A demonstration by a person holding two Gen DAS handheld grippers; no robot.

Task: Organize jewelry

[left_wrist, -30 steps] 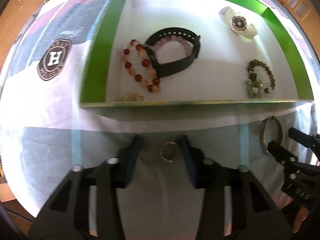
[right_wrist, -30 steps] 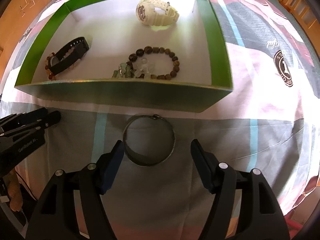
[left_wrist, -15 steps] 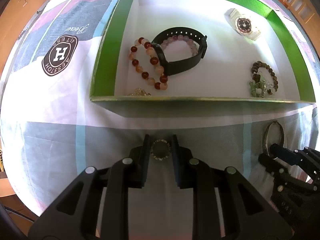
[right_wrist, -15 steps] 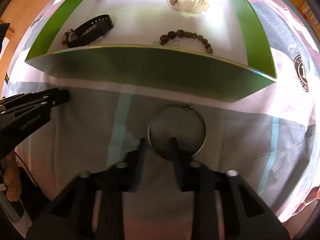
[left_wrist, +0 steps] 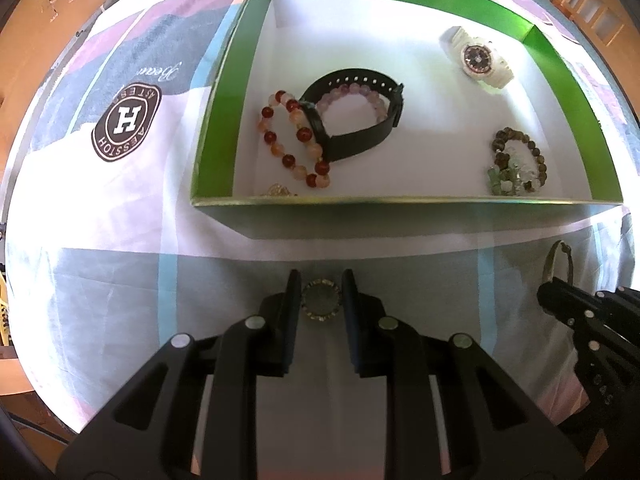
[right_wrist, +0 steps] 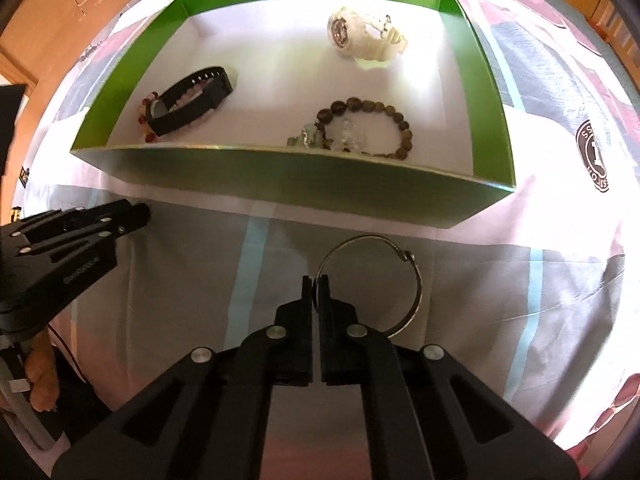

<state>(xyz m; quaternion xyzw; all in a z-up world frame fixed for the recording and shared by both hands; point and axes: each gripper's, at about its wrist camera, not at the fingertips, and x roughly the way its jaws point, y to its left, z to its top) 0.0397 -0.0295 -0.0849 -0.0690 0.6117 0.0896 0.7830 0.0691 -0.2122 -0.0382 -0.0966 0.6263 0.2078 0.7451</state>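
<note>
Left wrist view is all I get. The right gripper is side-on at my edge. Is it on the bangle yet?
Observer: Yes. The right gripper is shut on the near-left rim of the bangle.
Operator: Is the hoop clear of the box?
Observer: Yes. A strip of cloth shows between the hoop and the near wall of the box.
Operator: Where's the clasp?
Observer: At the far right of the hoop, away from the fingers.

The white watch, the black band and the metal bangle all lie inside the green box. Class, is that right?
Not quite. The right wrist view shows the metal bangle outside the green box, on the cloth, pinched by the right gripper. The white watch and black band lie inside.
</note>
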